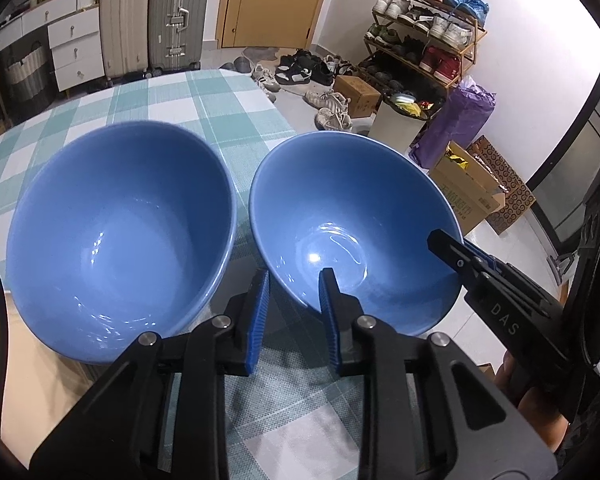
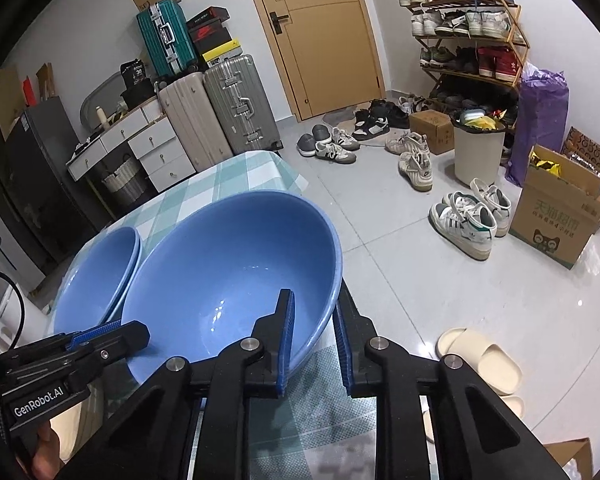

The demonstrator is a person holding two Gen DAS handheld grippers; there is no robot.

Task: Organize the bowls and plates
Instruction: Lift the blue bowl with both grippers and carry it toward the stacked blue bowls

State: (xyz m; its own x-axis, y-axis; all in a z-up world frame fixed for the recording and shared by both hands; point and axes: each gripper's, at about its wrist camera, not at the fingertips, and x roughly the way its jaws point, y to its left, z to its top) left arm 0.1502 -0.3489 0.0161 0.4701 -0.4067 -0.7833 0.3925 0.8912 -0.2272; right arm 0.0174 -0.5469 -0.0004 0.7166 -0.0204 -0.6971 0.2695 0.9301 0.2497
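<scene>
Two blue bowls stand side by side on a table covered with a teal-and-white checked tablecloth. The left bowl rests fully on the cloth, tilted toward the camera. In the right wrist view a second rim shows just under its edge, so it may be two nested bowls; this cannot be confirmed. The right bowl sits at the table's right edge, above the grey tiled floor.

Two grippers are in use. The left gripper has one blue-padded finger inside the right bowl and one outside, closed onto its near rim. The right gripper is clamped across the same bowl's rim on the opposite side, one finger inside, the other outside.

Background: one shoe rack, two upright suitcases plus one teal suitcase stacked higher, one waste bin, one open cardboard box. The near table area is hidden behind the gripper bodies.
</scene>
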